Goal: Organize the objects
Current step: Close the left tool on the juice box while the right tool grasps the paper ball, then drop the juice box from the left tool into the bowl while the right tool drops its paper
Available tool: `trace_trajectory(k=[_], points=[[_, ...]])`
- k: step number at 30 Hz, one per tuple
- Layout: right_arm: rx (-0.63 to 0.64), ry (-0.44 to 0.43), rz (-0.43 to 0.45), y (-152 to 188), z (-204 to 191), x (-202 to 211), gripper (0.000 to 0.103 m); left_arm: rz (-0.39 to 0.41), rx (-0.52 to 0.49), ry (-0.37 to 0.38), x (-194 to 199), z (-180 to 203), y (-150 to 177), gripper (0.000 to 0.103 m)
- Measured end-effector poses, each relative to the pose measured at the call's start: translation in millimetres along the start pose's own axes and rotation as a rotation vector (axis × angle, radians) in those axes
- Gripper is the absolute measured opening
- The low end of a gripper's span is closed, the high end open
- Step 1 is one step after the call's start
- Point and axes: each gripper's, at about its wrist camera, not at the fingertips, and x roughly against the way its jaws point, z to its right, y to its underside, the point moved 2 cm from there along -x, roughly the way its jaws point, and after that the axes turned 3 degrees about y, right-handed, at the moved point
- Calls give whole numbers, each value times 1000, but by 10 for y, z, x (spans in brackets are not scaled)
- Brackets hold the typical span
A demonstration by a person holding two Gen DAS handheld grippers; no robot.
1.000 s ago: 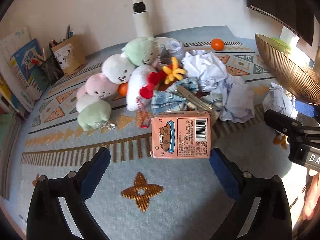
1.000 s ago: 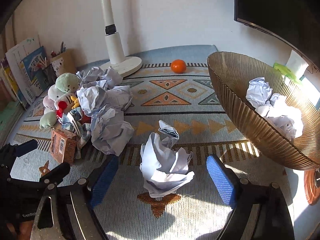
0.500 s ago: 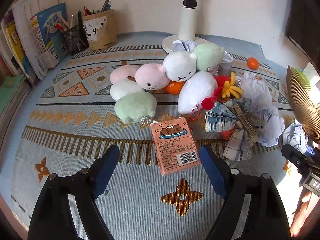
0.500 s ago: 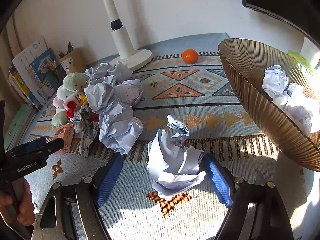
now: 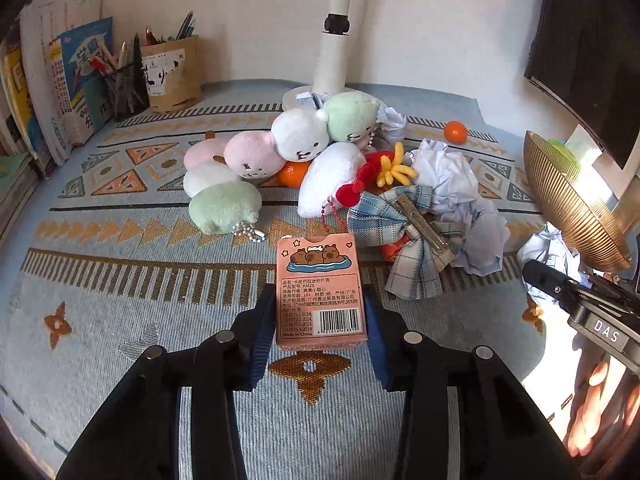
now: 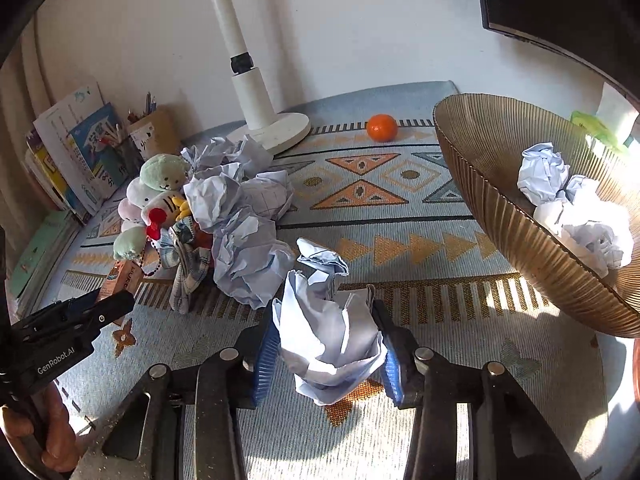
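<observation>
I am closing my left gripper (image 5: 320,320) on the pink card box (image 5: 321,292) at lower centre and my right gripper (image 6: 327,354) on a crumpled paper ball (image 6: 328,332), both pinched; next I should lift each, the paper probably toward the bowl (image 6: 500,216) at right.

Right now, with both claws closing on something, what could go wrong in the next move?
1. The left claw is closing on the pink card box near its bottom end only; the box may swing or slip when lifted.
2. A red bead chain lies at the box's top edge and could catch, dragging the plush toys.
3. The right claw is closing on a loose paper ball; paper hangs below the pads and may pull free before the bowl.
</observation>
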Motion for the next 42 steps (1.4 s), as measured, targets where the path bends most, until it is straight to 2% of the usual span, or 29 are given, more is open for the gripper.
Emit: trace_trajectory(k=[3, 8, 12, 15, 19, 22, 24, 27, 28, 30, 31, 32, 34, 36, 40, 42], points=[[-32, 2, 31, -54, 124, 230, 43, 37, -22, 51, 171, 168, -91, 38], [-105, 110, 147, -322, 580, 789, 43, 88, -110, 144, 331, 678, -379, 38], [-214, 215, 233, -603, 1067, 1185, 43, 123, -186, 259, 330, 1212, -753, 38], [-307, 260, 255, -768, 1402, 1219, 43, 136, -241, 353, 198, 1678, -1062, 38], [-339, 262, 241, -948, 1563, 1102, 43, 86, -262, 458, -134, 2171, -1293, 38], [-355, 268, 235, -1039, 1634, 1027, 43, 53, -259, 475, -355, 2370, -1329, 38], [-374, 270, 224, -1088, 1664, 958, 43, 31, -251, 487, -474, 2428, -1314, 38], [-395, 269, 209, -1118, 1722, 869, 43, 30, -277, 466, -565, 2507, -1267, 38], [-402, 257, 203, -1123, 1735, 842, 46, 33, -284, 468, -572, 2538, -1252, 38], [-429, 236, 196, -1116, 1772, 827, 68, 44, -289, 481, -590, 2576, -1240, 40], [-443, 232, 207, -1101, 1779, 853, 71, 49, -283, 486, -589, 2572, -1241, 50], [-440, 239, 214, -1094, 1760, 878, 71, 48, -275, 482, -587, 2561, -1245, 68], [-411, 262, 228, -1068, 1704, 948, 71, 58, -251, 485, -530, 2487, -1250, 89], [-394, 266, 237, -1021, 1642, 1023, 71, 77, -231, 491, -437, 2404, -1268, 89], [-351, 196, 252, -904, 1417, 1138, 72, 121, -205, 472, -86, 2068, -1187, 89], [-316, 162, 254, -832, 1238, 1152, 81, 146, -173, 436, 92, 1821, -1089, 90]])
